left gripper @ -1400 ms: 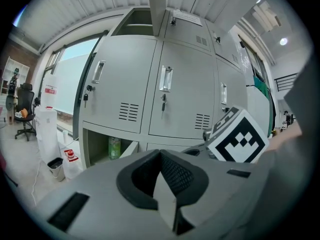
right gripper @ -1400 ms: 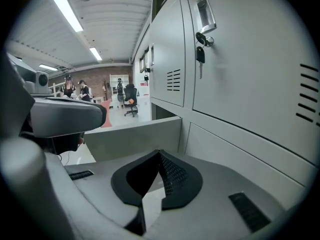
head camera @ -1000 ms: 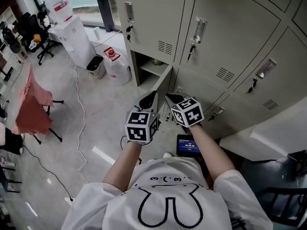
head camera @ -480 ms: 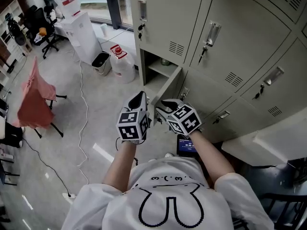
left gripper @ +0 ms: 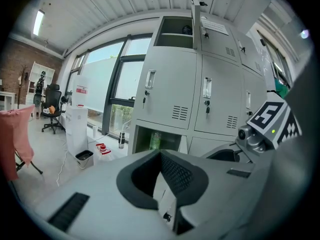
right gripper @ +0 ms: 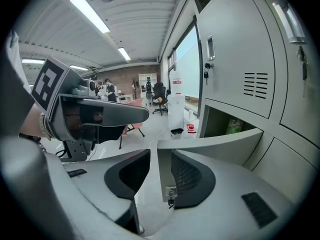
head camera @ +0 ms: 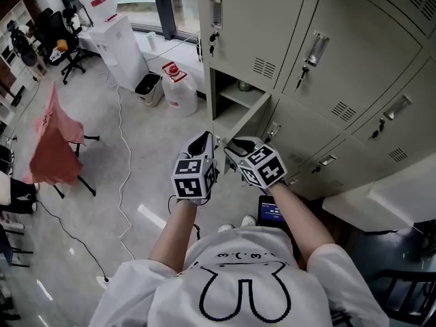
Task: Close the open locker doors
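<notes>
- Head view: a bank of pale grey metal lockers (head camera: 354, 53) is seen from above, and one hinged grey door in its lower row (head camera: 248, 118) is swung out towards the person, leaving its compartment uncovered.
- A small green bottle (head camera: 244, 85) is seen inside that compartment.
- The left gripper (head camera: 204, 142) and the right gripper (head camera: 235, 145) are held side by side at the free edge of the door, one on each side of it.
- In the left gripper view, the left gripper's jaws are drawn together at the tips with nothing clamped. A strip of the pale door is seen through the slit lower down.
- In the right gripper view, the right gripper's jaws are held apart. The door's free edge (right gripper: 161, 174) is stood in the gap, with a strip of floor showing beside it.
- A second grey door in the top row (left gripper: 192, 14) is also shown standing open, edge-on.
- Left of the lockers, a white water dispenser (head camera: 116, 46), a black waste bin (head camera: 148, 88) and a clear jug with a red cap (head camera: 177, 87) are lined up.
- A pink cloth draped over a chair (head camera: 54, 142) and a white cable on the floor (head camera: 126, 162) are set well apart from the door.
- A dark lit screen (head camera: 272, 211) is seen beside the person's feet, near the base of the lockers.
</notes>
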Motion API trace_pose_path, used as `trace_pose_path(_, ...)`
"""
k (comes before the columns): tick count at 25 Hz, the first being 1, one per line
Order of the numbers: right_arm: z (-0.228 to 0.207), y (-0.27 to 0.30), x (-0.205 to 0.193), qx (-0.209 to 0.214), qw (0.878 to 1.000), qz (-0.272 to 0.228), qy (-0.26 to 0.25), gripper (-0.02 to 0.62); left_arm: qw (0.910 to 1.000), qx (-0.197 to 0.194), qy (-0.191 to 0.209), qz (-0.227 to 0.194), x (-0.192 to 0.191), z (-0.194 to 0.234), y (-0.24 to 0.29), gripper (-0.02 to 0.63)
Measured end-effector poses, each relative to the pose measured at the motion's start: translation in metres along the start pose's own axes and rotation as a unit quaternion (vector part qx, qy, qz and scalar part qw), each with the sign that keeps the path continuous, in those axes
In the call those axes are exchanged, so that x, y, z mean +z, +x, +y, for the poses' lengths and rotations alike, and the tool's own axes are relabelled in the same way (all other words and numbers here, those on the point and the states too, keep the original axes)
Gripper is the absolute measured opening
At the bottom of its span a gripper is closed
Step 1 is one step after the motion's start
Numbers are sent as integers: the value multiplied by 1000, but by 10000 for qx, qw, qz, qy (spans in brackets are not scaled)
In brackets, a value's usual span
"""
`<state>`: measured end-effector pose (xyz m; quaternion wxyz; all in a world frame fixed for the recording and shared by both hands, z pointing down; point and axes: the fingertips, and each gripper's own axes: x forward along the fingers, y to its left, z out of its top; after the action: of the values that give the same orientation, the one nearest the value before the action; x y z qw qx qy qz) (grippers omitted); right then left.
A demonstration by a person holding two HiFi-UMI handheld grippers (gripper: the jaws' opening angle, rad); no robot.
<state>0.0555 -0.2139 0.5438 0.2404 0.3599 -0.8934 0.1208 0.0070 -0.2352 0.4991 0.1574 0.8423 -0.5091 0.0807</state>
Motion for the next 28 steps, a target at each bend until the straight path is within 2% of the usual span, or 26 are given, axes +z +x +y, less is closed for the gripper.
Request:
trace_pose_path(11,-7,29,17,-28,10000,-59,-54,110,9999,10,103,25,0,24,10,15)
trace_pose_path(19,-16,55,33,145,9996,-41,-237,110,9999,117,33,-64,12,47,26,15)
trace_pose_path(28,-31,88,46,222,9994,16,-268,110,9999,94,142,-27,23,79,50,15)
